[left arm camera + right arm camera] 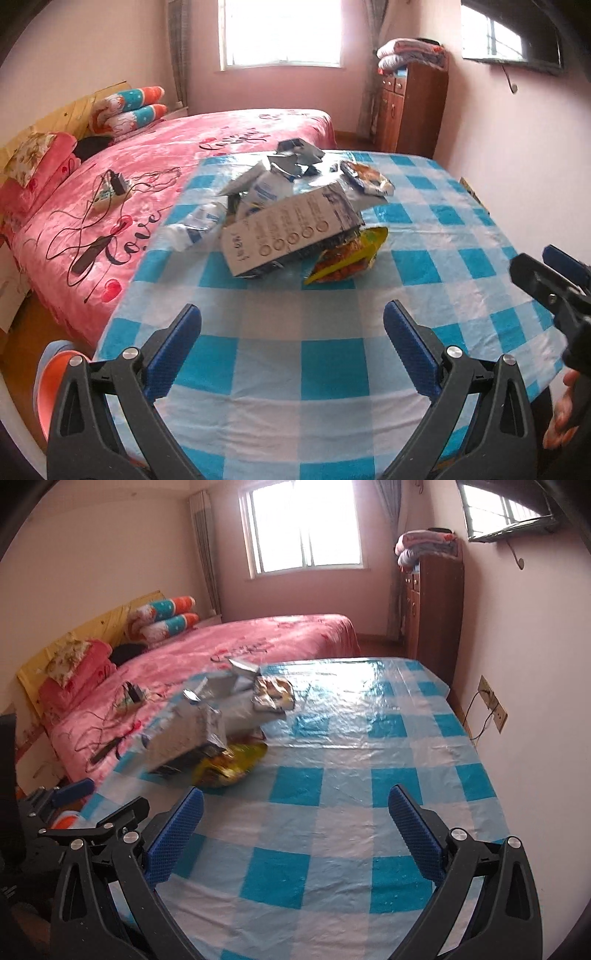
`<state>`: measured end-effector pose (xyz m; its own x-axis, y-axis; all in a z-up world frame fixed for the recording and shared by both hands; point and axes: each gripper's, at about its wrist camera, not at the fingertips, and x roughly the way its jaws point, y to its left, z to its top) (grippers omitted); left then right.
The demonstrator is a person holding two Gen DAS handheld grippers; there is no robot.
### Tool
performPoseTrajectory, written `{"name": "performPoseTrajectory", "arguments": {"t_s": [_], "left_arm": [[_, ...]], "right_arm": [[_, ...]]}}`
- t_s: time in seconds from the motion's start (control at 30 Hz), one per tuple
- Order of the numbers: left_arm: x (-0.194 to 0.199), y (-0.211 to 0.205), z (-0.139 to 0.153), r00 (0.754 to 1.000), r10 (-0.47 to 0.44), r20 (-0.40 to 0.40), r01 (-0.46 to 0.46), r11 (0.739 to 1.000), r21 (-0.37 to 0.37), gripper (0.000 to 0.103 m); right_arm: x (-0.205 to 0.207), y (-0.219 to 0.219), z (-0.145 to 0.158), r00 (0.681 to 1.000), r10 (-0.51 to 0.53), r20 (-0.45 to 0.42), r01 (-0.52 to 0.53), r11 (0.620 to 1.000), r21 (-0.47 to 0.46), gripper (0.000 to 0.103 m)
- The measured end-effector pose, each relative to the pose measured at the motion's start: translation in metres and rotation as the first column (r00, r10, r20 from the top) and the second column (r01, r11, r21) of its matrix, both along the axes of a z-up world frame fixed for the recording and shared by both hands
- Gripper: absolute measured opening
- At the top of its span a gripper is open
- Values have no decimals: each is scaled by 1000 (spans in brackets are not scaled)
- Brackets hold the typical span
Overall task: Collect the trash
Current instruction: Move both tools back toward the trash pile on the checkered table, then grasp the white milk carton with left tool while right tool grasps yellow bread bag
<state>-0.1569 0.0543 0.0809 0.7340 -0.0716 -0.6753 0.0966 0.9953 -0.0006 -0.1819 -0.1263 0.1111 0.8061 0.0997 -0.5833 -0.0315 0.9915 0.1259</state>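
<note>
A heap of trash lies at the far left of the checked table. It holds a flattened grey carton, a yellow snack bag under it, a white-blue wrapper, silver foil scraps and another snack bag. My left gripper hovers open over the near cloth, short of the heap. My right gripper is open too, with the carton and yellow bag ahead on its left. Nothing sits between either pair of fingers.
A pink bed runs along the table's left side with cables and a charger on it. An orange round container stands on the floor at the near left corner. A wooden cabinet and a wall socket are on the right.
</note>
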Motion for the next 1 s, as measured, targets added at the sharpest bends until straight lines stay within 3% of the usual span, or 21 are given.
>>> {"name": "performPoseTrajectory", "arguments": {"t_s": [0.4,1.0], "left_arm": [[-14,27,12,998,54,38,-52,998,-37,99],[-17,36,9,995,90,38,-89,996,-18,99]], "right_arm": [[-29,8,26,998,-28,64,31,998,-45,99],[-29,14,26,998,-34,62,38,996,-75,99]]}}
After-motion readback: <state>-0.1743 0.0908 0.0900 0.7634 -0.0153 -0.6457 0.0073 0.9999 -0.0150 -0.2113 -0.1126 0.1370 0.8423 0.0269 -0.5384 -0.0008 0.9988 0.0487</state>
